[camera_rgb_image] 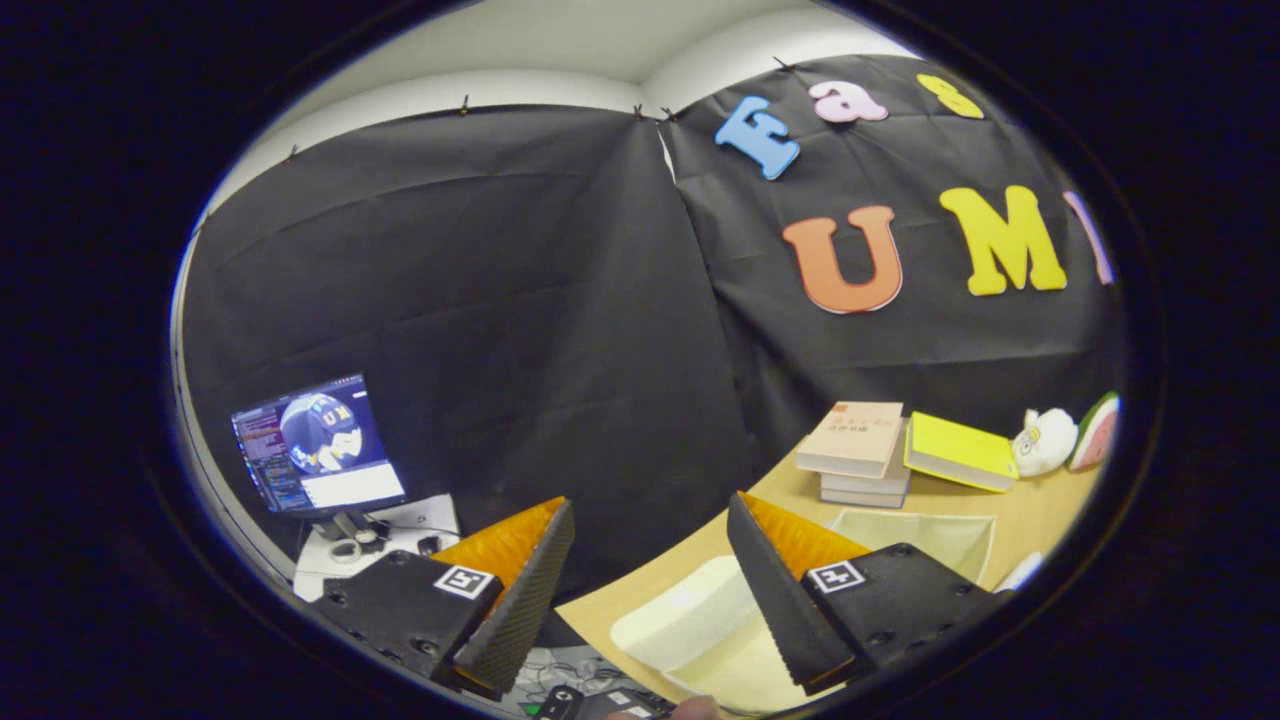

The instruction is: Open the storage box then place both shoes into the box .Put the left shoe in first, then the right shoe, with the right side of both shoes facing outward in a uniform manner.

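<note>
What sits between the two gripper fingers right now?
The gripper is open with nothing held. In the gripper view, the gap shows booth wall, the wooden table's near edge, and part of a cream-white object, possibly the storage box.

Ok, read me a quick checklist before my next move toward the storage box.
1. Jaws open, nothing between them: ok.
2. Gripper aimed at the work: not ok, it looks past the table edge at the wall.
3. Box found: cannot tell; a pale container lies beyond the right finger.
4. Box opened: cannot tell.
5. Left shoe identified: cannot tell; a pale padded shape lies between the fingers.
6. Stack of books out of the way: ok, behind the container.
</note>
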`<state>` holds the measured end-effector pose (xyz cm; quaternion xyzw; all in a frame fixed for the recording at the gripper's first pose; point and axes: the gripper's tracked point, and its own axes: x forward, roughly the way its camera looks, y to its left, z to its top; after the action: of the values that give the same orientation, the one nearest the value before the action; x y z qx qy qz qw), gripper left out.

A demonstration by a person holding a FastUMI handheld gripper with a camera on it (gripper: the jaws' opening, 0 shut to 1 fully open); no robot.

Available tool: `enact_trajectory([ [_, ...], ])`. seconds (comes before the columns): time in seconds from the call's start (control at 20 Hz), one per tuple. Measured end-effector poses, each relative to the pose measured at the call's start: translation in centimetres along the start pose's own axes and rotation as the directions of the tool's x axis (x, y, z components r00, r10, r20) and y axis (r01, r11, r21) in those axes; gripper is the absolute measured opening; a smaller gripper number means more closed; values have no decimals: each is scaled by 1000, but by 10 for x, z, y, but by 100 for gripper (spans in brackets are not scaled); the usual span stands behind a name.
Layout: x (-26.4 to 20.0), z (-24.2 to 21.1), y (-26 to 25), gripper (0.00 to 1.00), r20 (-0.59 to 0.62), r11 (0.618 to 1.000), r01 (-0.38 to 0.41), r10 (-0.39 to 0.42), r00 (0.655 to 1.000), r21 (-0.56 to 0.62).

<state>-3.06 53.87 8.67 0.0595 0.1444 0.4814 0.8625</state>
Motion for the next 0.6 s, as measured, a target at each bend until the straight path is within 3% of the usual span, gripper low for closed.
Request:
enact_trajectory([
  [0.4,-64,-9,-70,100,57,985,169,-167,984,-37],
  [0.6,-117,-23,-139,100,64,959,282,-279,958,-28],
])
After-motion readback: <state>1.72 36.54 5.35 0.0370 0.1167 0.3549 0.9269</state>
